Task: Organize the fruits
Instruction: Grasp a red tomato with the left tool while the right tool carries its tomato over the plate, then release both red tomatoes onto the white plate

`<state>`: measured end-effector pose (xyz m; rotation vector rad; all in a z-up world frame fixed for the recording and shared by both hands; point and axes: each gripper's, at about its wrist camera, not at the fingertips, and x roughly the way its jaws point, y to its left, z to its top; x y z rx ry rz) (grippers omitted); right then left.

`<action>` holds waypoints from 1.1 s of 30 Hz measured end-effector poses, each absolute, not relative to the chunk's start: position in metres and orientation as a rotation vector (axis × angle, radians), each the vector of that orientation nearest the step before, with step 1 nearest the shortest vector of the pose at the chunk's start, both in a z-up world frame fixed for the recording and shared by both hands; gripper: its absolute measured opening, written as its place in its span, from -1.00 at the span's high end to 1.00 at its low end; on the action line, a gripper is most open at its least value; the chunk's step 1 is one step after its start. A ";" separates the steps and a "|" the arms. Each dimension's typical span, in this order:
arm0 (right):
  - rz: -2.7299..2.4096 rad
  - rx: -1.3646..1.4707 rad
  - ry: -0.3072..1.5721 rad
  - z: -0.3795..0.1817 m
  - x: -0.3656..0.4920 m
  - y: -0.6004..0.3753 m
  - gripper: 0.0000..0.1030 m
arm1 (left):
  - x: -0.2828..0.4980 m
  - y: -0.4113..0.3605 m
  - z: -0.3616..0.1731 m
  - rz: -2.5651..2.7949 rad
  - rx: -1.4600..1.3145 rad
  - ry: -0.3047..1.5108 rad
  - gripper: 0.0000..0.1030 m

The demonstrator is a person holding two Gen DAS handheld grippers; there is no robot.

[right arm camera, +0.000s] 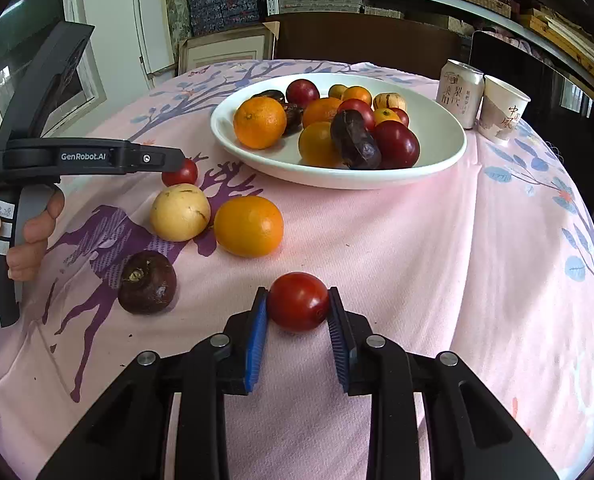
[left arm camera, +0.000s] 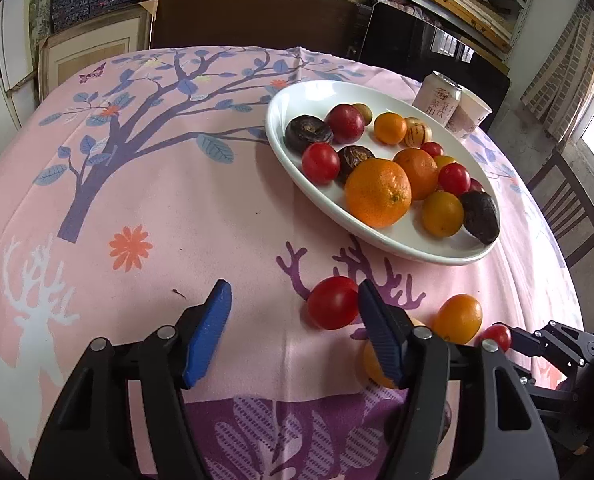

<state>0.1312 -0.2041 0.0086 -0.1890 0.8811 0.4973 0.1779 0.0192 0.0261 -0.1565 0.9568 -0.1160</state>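
A white oval plate (left arm camera: 281,148) (right arm camera: 437,156) holds several oranges, red tomatoes and dark fruits. My left gripper (left arm camera: 293,300) is open and empty; a red tomato (left arm camera: 333,302) (right arm camera: 181,173) lies on the cloth against its right finger. An orange (left arm camera: 457,318) (right arm camera: 249,226) lies further right. My right gripper (right arm camera: 299,300) has its two blue pads against the sides of another red tomato (right arm camera: 299,301) (left arm camera: 496,337) resting on the cloth. A pale yellow fruit (right arm camera: 180,212) and a dark brown fruit (right arm camera: 148,282) lie to its left.
A drink can (left arm camera: 437,98) (right arm camera: 459,92) and a paper cup (left arm camera: 471,114) (right arm camera: 503,108) stand behind the plate. The left gripper's body (right arm camera: 85,156) and the hand that holds it reach in from the left in the right wrist view. Chairs stand beyond the pink tablecloth (left arm camera: 177,220).
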 end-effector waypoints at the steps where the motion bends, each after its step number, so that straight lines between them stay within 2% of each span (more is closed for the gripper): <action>1: 0.500 -0.182 0.883 0.009 0.131 -0.205 0.42 | 0.179 0.016 0.024 -0.133 -0.159 0.968 -0.19; 4: 0.507 -0.169 0.886 0.009 0.132 -0.207 0.42 | 0.178 0.002 0.020 -0.155 -0.129 0.970 -0.07; 6: 0.510 -0.166 0.887 0.009 0.133 -0.207 0.41 | 0.178 -0.003 0.021 -0.180 -0.121 0.967 0.16; 7: 0.510 -0.165 0.887 0.009 0.133 -0.207 0.41 | 0.178 -0.005 0.021 -0.207 -0.134 0.971 0.39; 8: 0.509 -0.166 0.886 0.009 0.133 -0.207 0.41 | 0.178 -0.008 0.022 -0.222 -0.128 0.968 0.48; 11: 0.509 -0.175 0.882 0.010 0.132 -0.206 0.42 | 0.175 -0.015 0.023 -0.205 -0.059 0.942 0.50; 21: 0.501 -0.141 0.832 0.022 0.129 -0.210 0.42 | 0.167 -0.007 0.036 -0.198 -0.075 0.922 0.51; 26: 0.497 -0.118 0.736 0.054 0.132 -0.211 0.42 | 0.168 -0.011 0.059 -0.210 -0.046 0.874 0.51; 33: 0.446 -0.120 0.635 0.087 0.189 -0.197 0.42 | 0.206 -0.028 0.076 -0.161 -0.026 0.847 0.50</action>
